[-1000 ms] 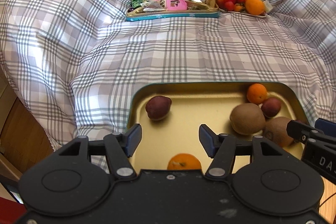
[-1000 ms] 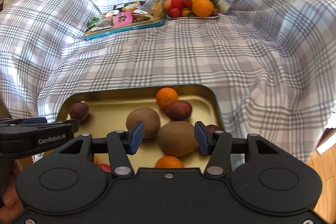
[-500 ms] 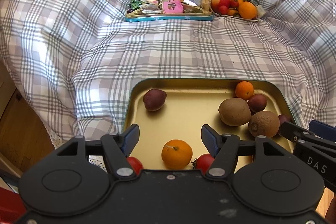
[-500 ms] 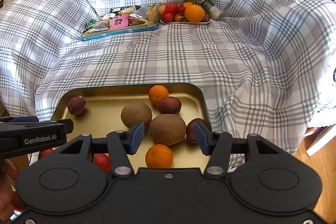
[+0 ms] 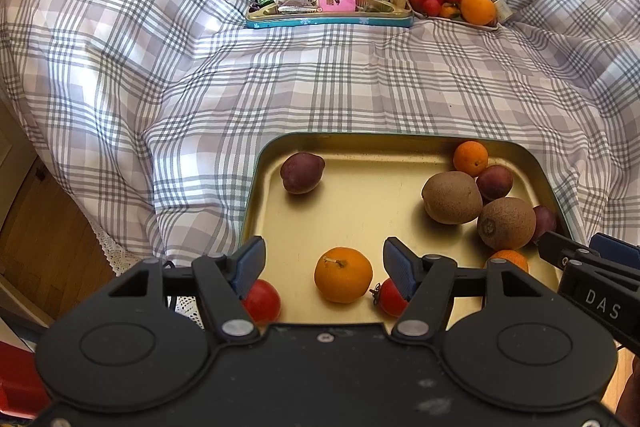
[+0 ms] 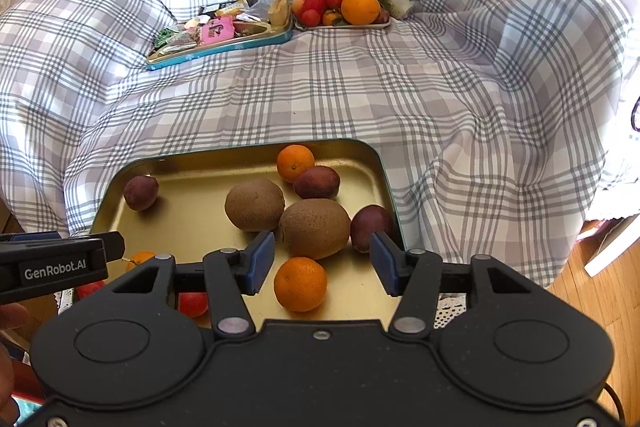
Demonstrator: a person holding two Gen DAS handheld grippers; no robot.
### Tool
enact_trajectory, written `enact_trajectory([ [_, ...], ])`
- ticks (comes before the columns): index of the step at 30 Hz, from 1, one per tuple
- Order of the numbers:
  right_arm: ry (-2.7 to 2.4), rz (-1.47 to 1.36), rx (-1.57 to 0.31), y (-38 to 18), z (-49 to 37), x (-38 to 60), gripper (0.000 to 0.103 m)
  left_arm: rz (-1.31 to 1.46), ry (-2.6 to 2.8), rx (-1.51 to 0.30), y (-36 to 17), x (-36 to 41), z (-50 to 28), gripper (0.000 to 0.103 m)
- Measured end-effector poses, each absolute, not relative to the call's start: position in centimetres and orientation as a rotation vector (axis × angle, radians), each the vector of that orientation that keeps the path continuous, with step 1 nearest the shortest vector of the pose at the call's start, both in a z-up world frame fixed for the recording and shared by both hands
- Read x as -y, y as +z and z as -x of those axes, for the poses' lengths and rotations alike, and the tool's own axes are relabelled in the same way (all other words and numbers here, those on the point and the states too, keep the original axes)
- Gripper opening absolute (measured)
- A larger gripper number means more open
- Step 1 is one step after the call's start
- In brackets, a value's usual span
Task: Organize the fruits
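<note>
A gold tray (image 5: 360, 195) (image 6: 192, 215) lies on the checked blanket at its near edge. It holds two kiwis (image 5: 452, 197) (image 6: 314, 228), several dark purple fruits (image 5: 301, 172) (image 6: 141, 191), small oranges (image 5: 470, 158) (image 6: 295, 157) and red tomatoes (image 5: 261, 301) (image 6: 193, 303). My left gripper (image 5: 324, 261) hangs open above the tray's near left part; an orange (image 5: 343, 274) lies below its gap, untouched. My right gripper (image 6: 323, 261) is open over the near right part, above another orange (image 6: 300, 283). Each gripper shows at the edge of the other's view.
At the back of the blanket sit a blue-rimmed tin (image 5: 328, 21) of snack packets and a white plate (image 5: 480, 25) of apple, oranges and tomatoes. Wooden floor (image 5: 48, 227) (image 6: 592, 307) lies on both sides. A hand (image 6: 8, 315) holds the left gripper.
Both views have drawn back from the tray, so the near oranges and tomatoes now show. The left jaws stand slightly wider. The fruits have not shifted.
</note>
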State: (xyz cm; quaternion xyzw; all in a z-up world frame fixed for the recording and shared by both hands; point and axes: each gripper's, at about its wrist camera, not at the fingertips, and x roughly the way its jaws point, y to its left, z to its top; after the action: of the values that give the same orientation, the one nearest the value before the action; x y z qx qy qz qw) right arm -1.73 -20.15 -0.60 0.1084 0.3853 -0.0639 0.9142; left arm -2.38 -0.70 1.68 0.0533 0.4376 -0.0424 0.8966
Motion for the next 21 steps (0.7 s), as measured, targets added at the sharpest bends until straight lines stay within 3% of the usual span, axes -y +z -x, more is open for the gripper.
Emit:
enact_trajectory([
  [21, -0.132, -0.23, -0.824, -0.91, 1.57, 20.26, 0.059, -0.108, -0.093, -0.94, 1.36, 0.65, 2.08, 0.068],
])
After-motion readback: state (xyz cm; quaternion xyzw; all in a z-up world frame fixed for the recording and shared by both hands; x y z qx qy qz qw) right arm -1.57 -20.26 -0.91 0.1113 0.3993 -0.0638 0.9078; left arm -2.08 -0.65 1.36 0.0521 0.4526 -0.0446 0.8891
